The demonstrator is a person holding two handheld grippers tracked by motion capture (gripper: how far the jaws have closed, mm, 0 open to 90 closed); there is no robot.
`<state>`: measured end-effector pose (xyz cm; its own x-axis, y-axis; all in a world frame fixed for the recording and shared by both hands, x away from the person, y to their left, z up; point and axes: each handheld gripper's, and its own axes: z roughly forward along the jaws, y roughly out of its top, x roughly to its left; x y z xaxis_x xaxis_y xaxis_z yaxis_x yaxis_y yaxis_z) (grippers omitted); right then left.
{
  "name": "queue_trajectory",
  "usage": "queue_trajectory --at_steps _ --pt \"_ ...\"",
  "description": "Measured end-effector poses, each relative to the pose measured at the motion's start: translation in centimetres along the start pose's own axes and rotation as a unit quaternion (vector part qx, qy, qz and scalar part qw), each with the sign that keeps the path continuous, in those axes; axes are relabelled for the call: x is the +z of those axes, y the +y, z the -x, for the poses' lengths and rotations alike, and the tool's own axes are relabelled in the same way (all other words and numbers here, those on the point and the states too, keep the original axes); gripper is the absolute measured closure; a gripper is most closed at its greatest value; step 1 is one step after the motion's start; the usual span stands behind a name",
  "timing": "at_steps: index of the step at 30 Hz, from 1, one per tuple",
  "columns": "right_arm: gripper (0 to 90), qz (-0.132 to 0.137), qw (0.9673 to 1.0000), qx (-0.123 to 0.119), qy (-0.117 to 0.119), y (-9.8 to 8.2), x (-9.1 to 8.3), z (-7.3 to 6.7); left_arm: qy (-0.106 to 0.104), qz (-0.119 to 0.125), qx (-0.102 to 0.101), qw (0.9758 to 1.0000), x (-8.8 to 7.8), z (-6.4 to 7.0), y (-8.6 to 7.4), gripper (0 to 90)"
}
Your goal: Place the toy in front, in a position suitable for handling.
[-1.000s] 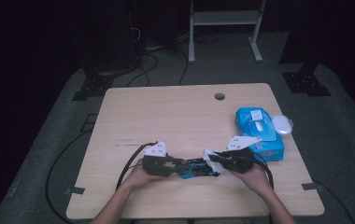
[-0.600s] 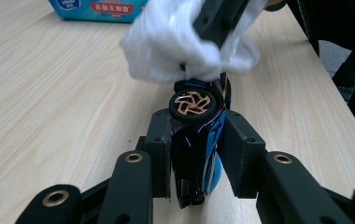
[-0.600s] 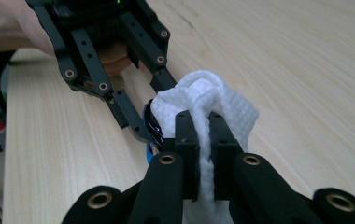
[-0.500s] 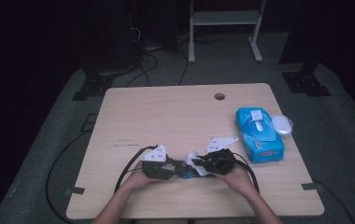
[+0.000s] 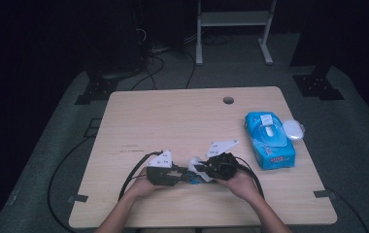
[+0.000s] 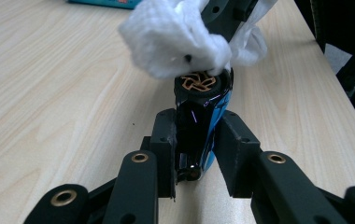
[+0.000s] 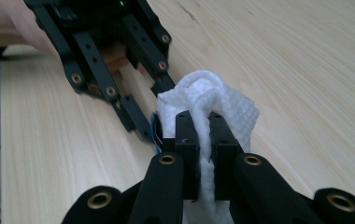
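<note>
Two grippers meet near table's front edge: left gripper (image 6: 199, 154) pinches a blue-black toy car (image 6: 199, 121) lengthwise, its wheel end pointing at right gripper (image 7: 202, 140), which is clamped on a white wipe (image 7: 213, 105) touching that end.

blue wet-wipe pack (image 5: 269, 141): print on its top and side, too small and blurred to read; well apart from the fingers (image 5: 199, 170) of the right gripper, off to their right on the counter (image 5: 173, 116).
dark toy car (image 6: 202, 116): a gold spoked emblem on the end facing away from the left gripper's fingers (image 6: 164, 140), no letters on it.
white wipe (image 7: 213, 100): plain embossed weave between the right gripper's fingers (image 7: 185, 135), no print.
readable text anywhere: none.
</note>
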<state>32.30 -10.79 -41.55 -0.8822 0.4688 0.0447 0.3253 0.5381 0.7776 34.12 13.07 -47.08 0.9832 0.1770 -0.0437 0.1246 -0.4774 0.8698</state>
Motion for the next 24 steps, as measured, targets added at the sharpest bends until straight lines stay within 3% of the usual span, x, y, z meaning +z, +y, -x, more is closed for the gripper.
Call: queue_trajectory --at_steps 4,7,9,12,19,24 --pt "84.7 -0.004 1.0 0.005 0.006 0.2 0.4 0.0 -0.001 0.001 -0.001 1.0 0.1 0.0 0.0 69.5" --pt "84.7 -0.001 0.9999 0.005 0.011 0.5 0.6 -0.2 -0.004 0.012 -0.016 0.9998 0.5 -0.1 0.4 60.2" --pt "84.7 -0.004 0.9999 -0.007 0.012 0.8 1.0 -0.7 -0.004 0.004 0.004 1.0 0.7 0.1 0.6 64.9" --pt "84.6 -0.012 0.9998 -0.017 0.007 1.2 1.3 -1.2 -0.003 0.002 0.004 1.0 0.6 0.1 0.5 67.8" --pt "84.7 -0.023 0.9993 0.007 -0.028 -0.4 -0.6 0.9 -0.003 0.006 0.01 0.9999 0.7 0.1 0.4 68.6" --pt "84.7 -0.018 0.9998 -0.009 -0.003 0.6 0.6 -0.6 -0.001 0.003 0.017 0.9999 0.8 0.2 0.5 68.6"
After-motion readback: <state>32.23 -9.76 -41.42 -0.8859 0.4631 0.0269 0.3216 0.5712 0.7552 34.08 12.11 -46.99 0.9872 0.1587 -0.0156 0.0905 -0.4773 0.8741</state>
